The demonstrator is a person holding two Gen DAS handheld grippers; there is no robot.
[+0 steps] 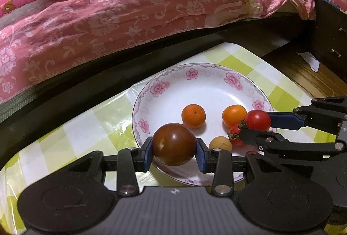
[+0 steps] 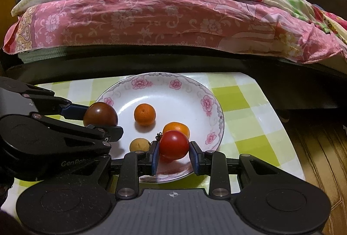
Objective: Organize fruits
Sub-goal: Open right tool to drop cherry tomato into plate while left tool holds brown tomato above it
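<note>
A small table under a glossy green-and-white checked cover stands against a bed heaped with pink floral quilts; wooden floor shows to the right.

Nearest in the left wrist view, the left gripper has its blue-padded fingers closed to the width of a dark brown tomato, pressing its two sides above the near rim of the plate; the fruit is smooth, shiny and round, probably light and slippery, with a skin that could split, so a gentle hold across its widest part looks right.

Nearest in the right wrist view, the right gripper brackets a red tomato with a dry stalk at its top; the left pad touches it, while a narrow gap seems to remain at the right pad, so the hold looks loose or only half closed; this fruit is equally glossy and soft.

Beside it in the plate lie a matte yellowish fruit and a second small red tomato, partly hidden.

Farther in sit two oranges with dimpled, grippier, firmer rinds.

The plate itself is shallow white china with pink flowers on its rim, hard and breakable.
</note>
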